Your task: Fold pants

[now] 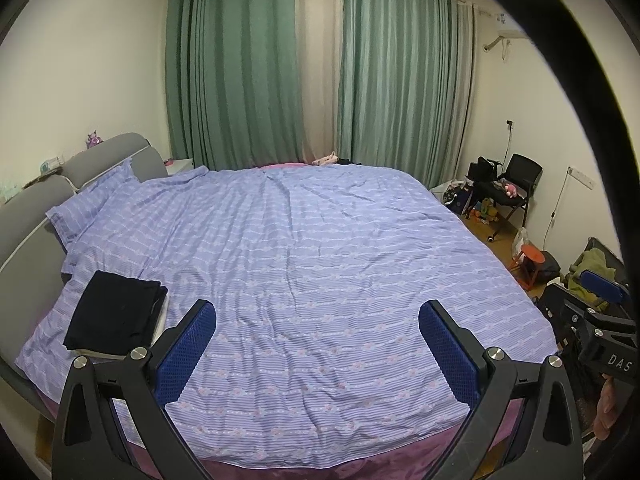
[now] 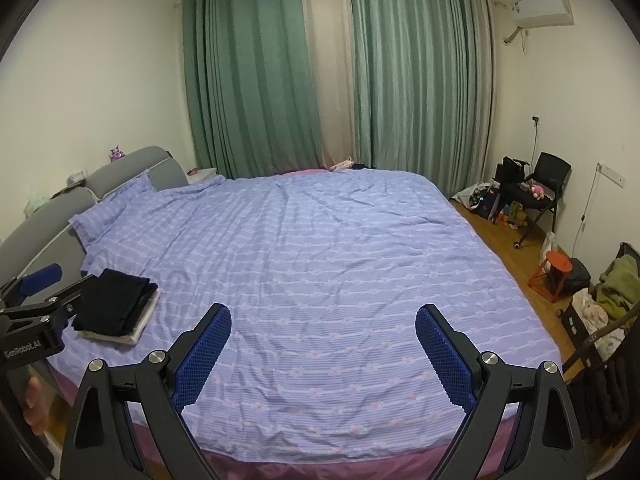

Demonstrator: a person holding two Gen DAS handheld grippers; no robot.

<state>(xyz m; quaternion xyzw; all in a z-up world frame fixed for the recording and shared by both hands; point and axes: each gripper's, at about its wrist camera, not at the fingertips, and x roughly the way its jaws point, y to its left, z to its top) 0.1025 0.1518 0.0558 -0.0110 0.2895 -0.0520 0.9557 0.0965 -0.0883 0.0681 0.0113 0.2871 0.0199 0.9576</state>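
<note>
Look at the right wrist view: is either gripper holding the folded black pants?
No. The folded black pants rest on the purple striped bedspread, and both grippers are open and empty.

folded pants (image 1: 114, 310) on bed (image 1: 320, 260), left

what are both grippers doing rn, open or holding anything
Left gripper: open, holding nothing, above the bed.
Right gripper: open, holding nothing.
</note>
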